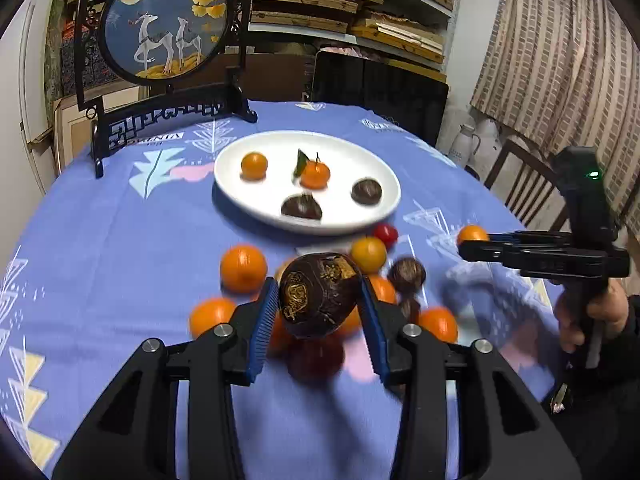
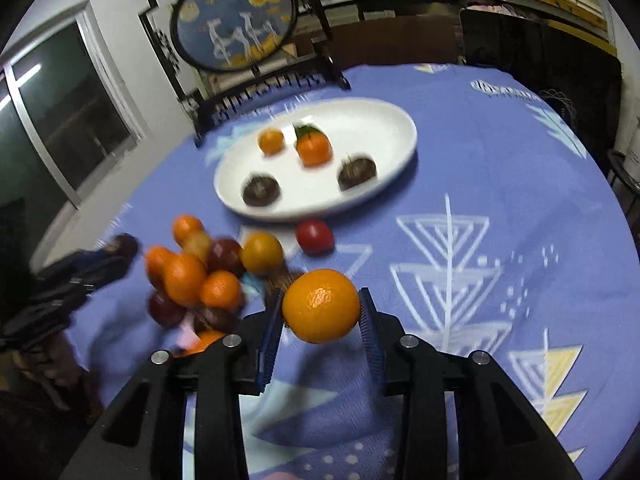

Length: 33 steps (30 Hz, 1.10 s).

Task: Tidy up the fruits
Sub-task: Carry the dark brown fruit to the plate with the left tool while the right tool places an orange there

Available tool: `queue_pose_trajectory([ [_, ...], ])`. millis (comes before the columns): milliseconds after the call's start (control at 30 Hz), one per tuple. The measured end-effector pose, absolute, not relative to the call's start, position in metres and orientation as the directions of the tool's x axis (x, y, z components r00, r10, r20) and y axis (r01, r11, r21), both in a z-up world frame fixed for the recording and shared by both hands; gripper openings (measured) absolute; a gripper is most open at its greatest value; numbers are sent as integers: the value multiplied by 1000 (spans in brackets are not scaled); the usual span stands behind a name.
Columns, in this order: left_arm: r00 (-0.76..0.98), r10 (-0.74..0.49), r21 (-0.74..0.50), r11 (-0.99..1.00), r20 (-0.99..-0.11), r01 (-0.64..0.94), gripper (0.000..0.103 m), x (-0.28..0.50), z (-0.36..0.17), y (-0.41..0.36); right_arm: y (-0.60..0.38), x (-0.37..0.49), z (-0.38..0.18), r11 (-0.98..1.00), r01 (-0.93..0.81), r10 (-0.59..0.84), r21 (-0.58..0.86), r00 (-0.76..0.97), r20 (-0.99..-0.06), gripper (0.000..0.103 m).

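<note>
My left gripper (image 1: 320,300) is shut on a dark brown water chestnut (image 1: 318,294), held above a heap of loose fruit. My right gripper (image 2: 322,312) is shut on an orange mandarin (image 2: 321,306), above the cloth. The white oval plate (image 1: 360,152) holds two mandarins (image 1: 254,165) and two dark chestnuts (image 1: 366,191); it also shows in the right wrist view (image 2: 384,120). Loose mandarins (image 1: 243,268), a yellow fruit (image 1: 369,254) and a red tomato (image 1: 385,233) lie between the plate and my left gripper. The right gripper (image 1: 464,249) shows at the right of the left wrist view.
The round table has a blue patterned cloth (image 2: 500,184). A black-framed round deer screen (image 1: 166,20) stands at the back left behind the plate. A dark chair back (image 1: 380,92) and a wooden chair (image 1: 520,184) stand beyond the table. The loose fruit heap (image 2: 192,276) lies left of my right gripper.
</note>
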<state>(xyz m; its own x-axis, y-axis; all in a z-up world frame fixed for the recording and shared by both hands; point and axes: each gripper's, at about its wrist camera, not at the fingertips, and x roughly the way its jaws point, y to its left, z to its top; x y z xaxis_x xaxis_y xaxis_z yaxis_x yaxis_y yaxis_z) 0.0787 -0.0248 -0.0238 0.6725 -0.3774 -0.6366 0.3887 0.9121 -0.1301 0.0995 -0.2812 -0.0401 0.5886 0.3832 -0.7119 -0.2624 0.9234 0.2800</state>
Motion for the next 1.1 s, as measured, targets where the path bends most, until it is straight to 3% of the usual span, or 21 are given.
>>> queue_pose_trajectory([
  [200, 674, -360, -120, 919, -645, 376, 40, 140, -2, -41, -270, 151, -9, 914, -288, 404, 285, 602, -688, 37],
  [467, 619, -305, -115, 938, -724, 327, 41, 228, -19, -64, -246, 230, -25, 921, -250, 390, 298, 594, -704, 41],
  [533, 603, -289, -119, 945, -744, 306, 49, 239, -27, -62, -247, 234, -24, 930, -232, 368, 287, 621, -692, 51],
  [567, 607, -289, -128, 947, -740, 295, 53, 240, -28, -59, -248, 233, -24, 931, -228, 366, 286, 627, -688, 51],
  [667, 631, -299, -135, 946, -716, 295, 64, 230, -22, -52, -252, 223, -20, 931, -235, 365, 279, 638, -678, 51],
  [1100, 615, -340, -33, 891, -711, 453, 68, 90, -34, -36, -269, 131, -35, 934, -227, 357, 275, 631, -689, 57],
])
